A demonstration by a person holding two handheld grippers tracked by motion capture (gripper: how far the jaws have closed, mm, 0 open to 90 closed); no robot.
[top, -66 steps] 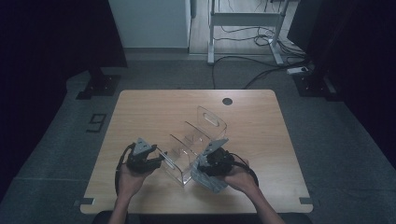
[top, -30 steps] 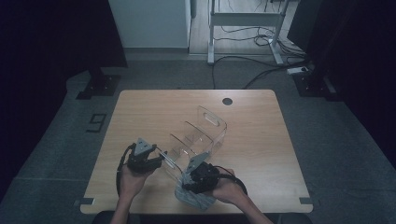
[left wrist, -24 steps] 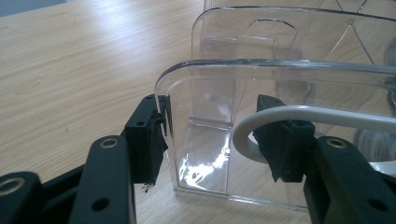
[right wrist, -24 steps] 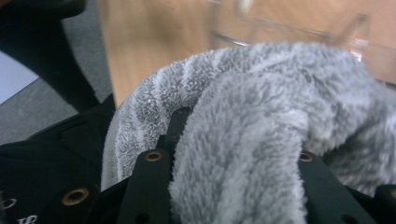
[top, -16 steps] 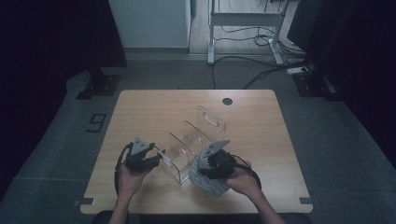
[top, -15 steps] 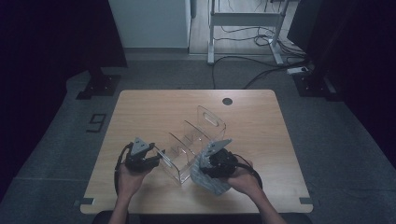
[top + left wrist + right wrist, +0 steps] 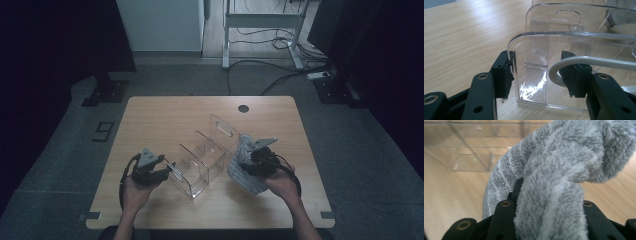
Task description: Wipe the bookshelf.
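The left gripper [image 7: 167, 167] clamps the near end wall of the clear acrylic organizer [image 7: 205, 157], 1 pad outside, 1 inside. The right gripper [image 7: 245, 160] is closed on a bunched grey fleecy cloth [image 7: 244, 172], just right of the organizer. No writing is readable on either. The organizer's long axis runs diagonally from near-left to far-right across the wooden table [image 7: 165, 117], handle end farthest. Dark carpet and cables [image 7: 265, 35] surround the table.

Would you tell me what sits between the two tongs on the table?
In the high view, the clear acrylic organizer stands between the left tongs, clamped on its end wall, and the right tongs holding the grey cloth.
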